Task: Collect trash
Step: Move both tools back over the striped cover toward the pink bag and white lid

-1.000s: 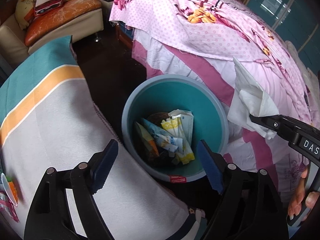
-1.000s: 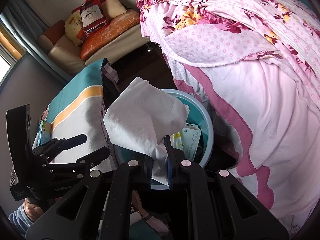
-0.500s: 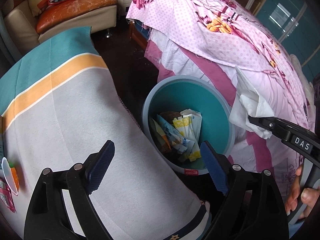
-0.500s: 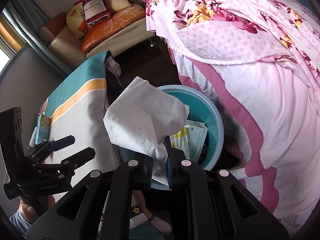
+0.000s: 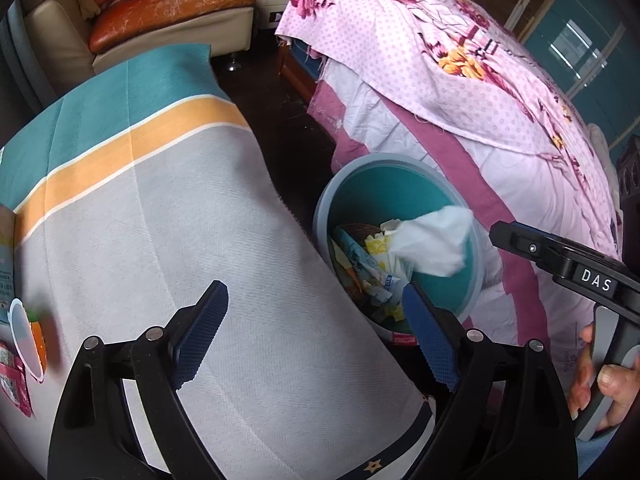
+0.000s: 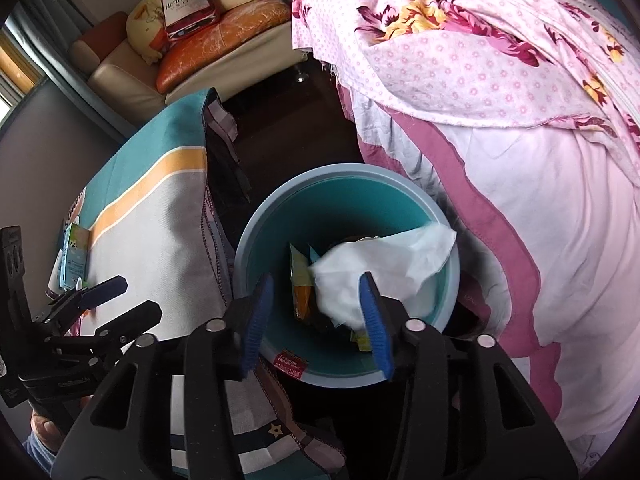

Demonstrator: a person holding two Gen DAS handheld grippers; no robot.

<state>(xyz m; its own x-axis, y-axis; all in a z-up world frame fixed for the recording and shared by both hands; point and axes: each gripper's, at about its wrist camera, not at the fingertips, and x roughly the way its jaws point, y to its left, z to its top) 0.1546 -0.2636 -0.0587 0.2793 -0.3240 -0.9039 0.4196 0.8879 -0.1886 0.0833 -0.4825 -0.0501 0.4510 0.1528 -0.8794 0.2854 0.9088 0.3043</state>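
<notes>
A round teal bin (image 5: 400,188) (image 6: 280,224) stands on the dark floor between the table and the bed. A white tissue (image 5: 432,240) (image 6: 380,264) lies loose inside it on top of several wrappers (image 5: 360,264). My right gripper (image 6: 316,312) is open and empty right above the bin; it also shows from the side in the left wrist view (image 5: 500,234). My left gripper (image 5: 316,332) is open and empty over the table's cloth, left of the bin.
The table carries a grey, orange and teal cloth (image 5: 160,208). Small packets and a plastic lid (image 5: 24,344) lie at its left edge. A bed with pink floral covers (image 5: 460,92) is right of the bin. A sofa (image 6: 192,52) stands at the back.
My right gripper opened and let go of the white tissue, which dropped into the bin. My left gripper drifted left over the table.
</notes>
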